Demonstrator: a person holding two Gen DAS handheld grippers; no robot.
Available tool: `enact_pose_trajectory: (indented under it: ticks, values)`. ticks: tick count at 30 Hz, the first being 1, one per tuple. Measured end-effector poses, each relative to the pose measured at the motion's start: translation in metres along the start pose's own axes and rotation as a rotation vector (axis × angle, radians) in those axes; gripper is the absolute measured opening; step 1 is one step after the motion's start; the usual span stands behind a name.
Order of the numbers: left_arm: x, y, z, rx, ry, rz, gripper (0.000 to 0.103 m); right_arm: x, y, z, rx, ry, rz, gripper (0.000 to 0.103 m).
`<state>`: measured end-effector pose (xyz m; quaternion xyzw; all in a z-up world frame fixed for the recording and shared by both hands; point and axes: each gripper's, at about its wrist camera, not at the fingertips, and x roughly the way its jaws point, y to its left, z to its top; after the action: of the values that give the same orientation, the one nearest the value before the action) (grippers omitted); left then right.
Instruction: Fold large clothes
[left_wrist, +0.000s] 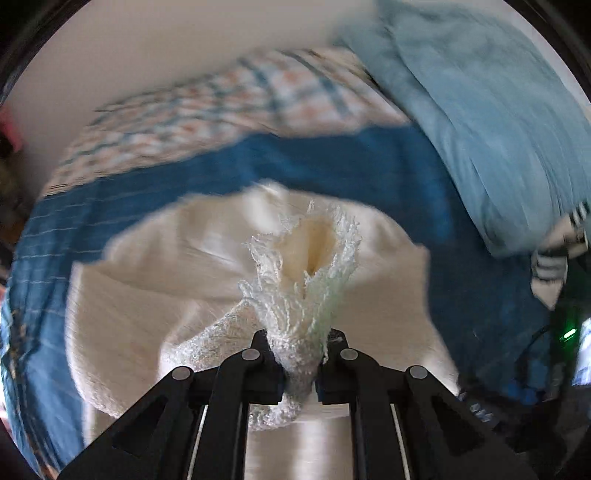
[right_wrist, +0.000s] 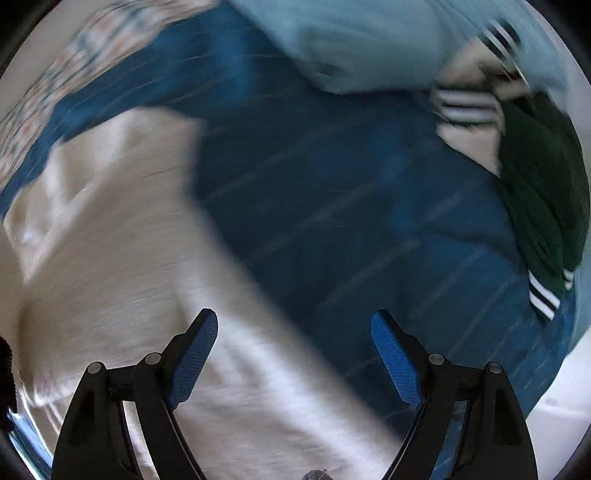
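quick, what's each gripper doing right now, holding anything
Left gripper: shut on a bunched part of the cream knit garment.
Right gripper: open, holding nothing, above the cream garment and the blue bedspread.

A dark blue bedspread (right_wrist: 332, 192) with thin pale stripes is covering the bed, and a checked pillow (left_wrist: 221, 110) is lying at its far edge against a pale wall (left_wrist: 147, 44).

Left tool (left_wrist: 295, 354) clamped on cream knit garment (left_wrist: 184, 295), hanging above blue striped bedspread (left_wrist: 369, 166), light-blue cloth (left_wrist: 480, 110) beyond
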<state>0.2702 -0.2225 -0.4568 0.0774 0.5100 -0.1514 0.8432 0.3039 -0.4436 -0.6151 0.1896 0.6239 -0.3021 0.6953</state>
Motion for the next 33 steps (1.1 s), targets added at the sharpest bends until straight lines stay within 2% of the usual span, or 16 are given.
enact_pose_trajectory:
  ticks: [2,5,6,8,9,11,13,15,19,22,24,25,26,27,29,33]
  values:
    - [0.021,-0.024,-0.002,0.023,0.04,-0.017,0.013,0.007,-0.032,0.006,0.052,0.008,0.006,0.087]
    - [0.044,-0.035,-0.006,0.026,0.093,0.0,0.019,0.013,-0.064,0.011,0.107,0.014,0.044,0.087]
    - [0.048,-0.034,-0.006,0.021,0.104,-0.01,0.033,0.014,-0.071,0.012,0.119,0.017,0.052,0.087]
    - [0.049,-0.032,-0.006,0.004,0.122,-0.037,0.084,0.013,-0.079,0.013,0.138,0.025,0.079,0.087]
    - [0.046,-0.027,-0.004,-0.009,0.122,-0.051,0.091,0.011,-0.082,0.014,0.152,0.03,0.106,0.087]
    - [0.032,-0.016,-0.002,-0.023,0.104,-0.05,0.092,0.008,-0.087,0.018,0.174,0.032,0.162,0.087]
    - [0.019,0.003,-0.002,-0.056,0.1,-0.059,0.092,-0.003,-0.083,0.019,0.189,0.029,0.262,0.087]
    - [-0.002,0.038,-0.005,-0.113,0.093,-0.012,0.092,-0.013,-0.068,0.021,0.177,0.034,0.384,0.087]
    - [-0.032,0.126,-0.026,-0.252,0.076,0.17,0.092,-0.02,-0.008,0.018,0.049,0.076,0.516,0.087]
    - [-0.039,0.198,-0.042,-0.344,0.084,0.341,0.092,-0.002,0.042,0.01,-0.062,0.144,0.547,0.087]
    - [-0.037,0.227,-0.051,-0.382,0.104,0.406,0.092,0.018,0.072,0.01,-0.121,0.218,0.519,0.085]
    - [-0.036,0.236,-0.055,-0.399,0.109,0.424,0.092,0.021,0.079,0.01,-0.146,0.222,0.522,0.058]
    - [-0.036,0.251,-0.057,-0.425,0.109,0.442,0.092,0.022,0.086,0.007,-0.18,0.217,0.494,0.025]
    - [-0.037,0.26,-0.056,-0.439,0.105,0.453,0.092,0.013,0.091,0.008,-0.209,0.168,0.451,0.023]
    - [-0.041,0.268,-0.053,-0.448,0.086,0.454,0.092,-0.008,0.09,0.015,-0.219,0.081,0.452,0.016]
    - [-0.036,0.267,-0.033,-0.447,0.041,0.425,0.092,-0.052,0.074,0.033,-0.191,-0.067,0.474,0.011]
